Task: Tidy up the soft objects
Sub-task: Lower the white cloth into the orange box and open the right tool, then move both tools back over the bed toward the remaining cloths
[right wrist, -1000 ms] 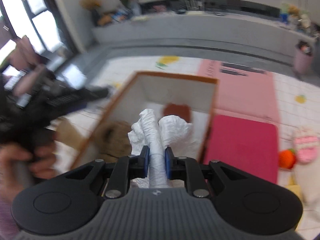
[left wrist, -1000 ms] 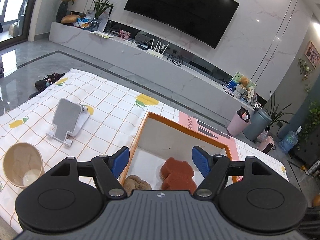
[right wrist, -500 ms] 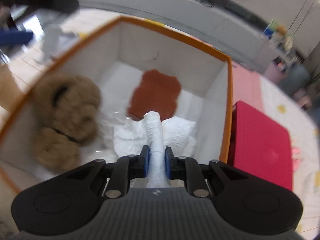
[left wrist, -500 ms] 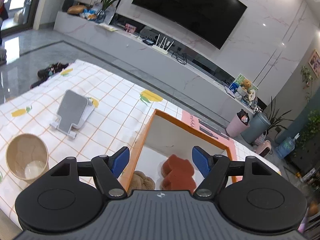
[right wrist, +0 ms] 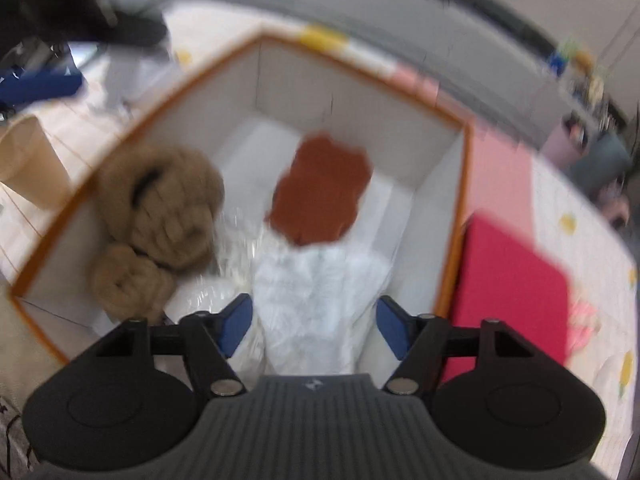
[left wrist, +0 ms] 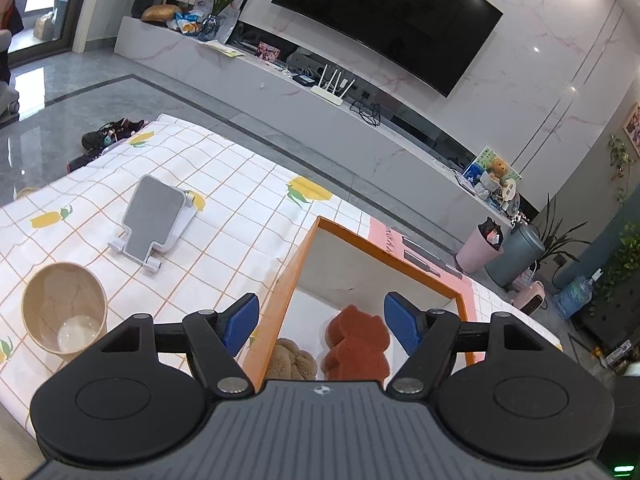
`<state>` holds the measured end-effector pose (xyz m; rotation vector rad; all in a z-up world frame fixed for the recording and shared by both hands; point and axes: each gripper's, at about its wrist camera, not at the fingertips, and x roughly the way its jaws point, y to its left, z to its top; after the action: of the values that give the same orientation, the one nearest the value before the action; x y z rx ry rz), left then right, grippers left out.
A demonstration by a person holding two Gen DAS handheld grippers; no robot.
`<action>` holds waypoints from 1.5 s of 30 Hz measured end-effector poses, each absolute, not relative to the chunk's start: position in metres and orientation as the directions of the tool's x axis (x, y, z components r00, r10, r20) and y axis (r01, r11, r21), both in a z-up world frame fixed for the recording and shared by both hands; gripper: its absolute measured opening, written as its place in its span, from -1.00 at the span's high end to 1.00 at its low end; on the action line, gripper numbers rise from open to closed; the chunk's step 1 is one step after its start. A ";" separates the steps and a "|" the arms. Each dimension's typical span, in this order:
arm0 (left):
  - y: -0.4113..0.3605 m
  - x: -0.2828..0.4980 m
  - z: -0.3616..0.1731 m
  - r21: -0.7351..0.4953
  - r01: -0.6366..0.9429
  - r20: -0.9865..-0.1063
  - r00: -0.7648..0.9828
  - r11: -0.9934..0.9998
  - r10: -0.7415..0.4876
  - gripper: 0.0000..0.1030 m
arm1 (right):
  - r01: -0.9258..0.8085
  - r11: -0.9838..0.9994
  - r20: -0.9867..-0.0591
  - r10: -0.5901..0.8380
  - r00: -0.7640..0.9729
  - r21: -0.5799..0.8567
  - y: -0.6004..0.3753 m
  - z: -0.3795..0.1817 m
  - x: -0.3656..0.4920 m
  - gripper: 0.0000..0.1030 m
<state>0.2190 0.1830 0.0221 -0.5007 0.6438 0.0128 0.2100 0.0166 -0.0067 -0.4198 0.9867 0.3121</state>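
The right gripper (right wrist: 314, 320) is over the orange-edged box (right wrist: 456, 216). Its blue fingers (right wrist: 236, 320) are opening, with the white soft toy (right wrist: 320, 300) lying loose between them, inside the box near its right wall. The left gripper (left wrist: 320, 322) has its fingers spread wide, holding nothing.

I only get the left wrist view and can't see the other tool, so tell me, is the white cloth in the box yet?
Observer: Yes. The white cloth lies inside the orange box, near its front wall.
Operator: Is the right tool holding it?
Observer: No. The right tool is opening, and the cloth sits between its blue pads, which do not press on it.
Operator: Anything left outside the box?
Observer: A red pad lies on the table just right of the box.
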 end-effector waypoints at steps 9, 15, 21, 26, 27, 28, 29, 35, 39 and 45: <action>0.182 0.217 0.023 -0.437 -0.159 -0.583 0.800 0.885 -0.143 -0.63 | -0.548 0.829 -0.929 0.109 0.354 -0.112 0.025 -0.035 0.221 1.00; 0.181 0.222 0.019 -0.432 -0.158 -0.592 0.792 0.888 -0.147 -0.63 | -0.487 0.846 -0.940 -0.045 0.339 -0.216 0.024 -0.075 0.245 1.00; 0.176 0.224 0.017 -0.401 -0.153 -0.602 0.787 0.903 -0.135 -0.63 | -0.497 0.824 -0.935 -0.104 0.338 -0.271 0.025 -0.093 0.248 1.00; 0.172 0.226 0.015 -0.370 -0.160 -0.618 0.778 0.915 -0.114 -0.63 | -0.508 0.818 -0.936 -0.099 0.337 -0.270 0.024 -0.092 0.246 1.00; 0.172 0.226 0.015 -0.367 -0.161 -0.620 0.777 0.916 -0.112 -0.63 | -0.509 0.818 -0.936 -0.092 0.340 -0.266 0.023 -0.091 0.245 1.00; 0.171 0.226 0.015 -0.365 -0.161 -0.622 0.775 0.917 -0.111 -0.63 | -0.510 0.819 -0.934 -0.082 0.347 -0.261 0.022 -0.090 0.245 1.00; 0.171 0.226 0.016 -0.362 -0.160 -0.622 0.775 0.918 -0.110 -0.63 | -0.507 0.823 -0.931 -0.067 0.359 -0.255 0.020 -0.088 0.243 1.00; 0.170 0.223 0.020 -0.355 -0.162 -0.618 0.780 0.921 -0.101 -0.63 | -0.475 0.861 -0.922 0.018 0.387 -0.183 0.009 -0.064 0.233 0.87; 0.173 0.222 0.021 -0.349 -0.168 -0.622 0.778 0.922 -0.094 -0.63 | -0.475 0.872 -0.894 0.117 0.433 -0.116 0.006 -0.033 0.231 0.55; 0.182 0.221 0.020 -0.347 -0.184 -0.624 0.777 0.920 -0.080 -0.63 | -0.478 0.878 -0.858 0.221 0.463 -0.032 0.028 -0.022 0.270 0.62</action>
<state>0.2212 0.1819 0.0196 -0.4074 0.6835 0.0577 0.2696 0.0278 -0.0216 -0.2853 1.0026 0.4371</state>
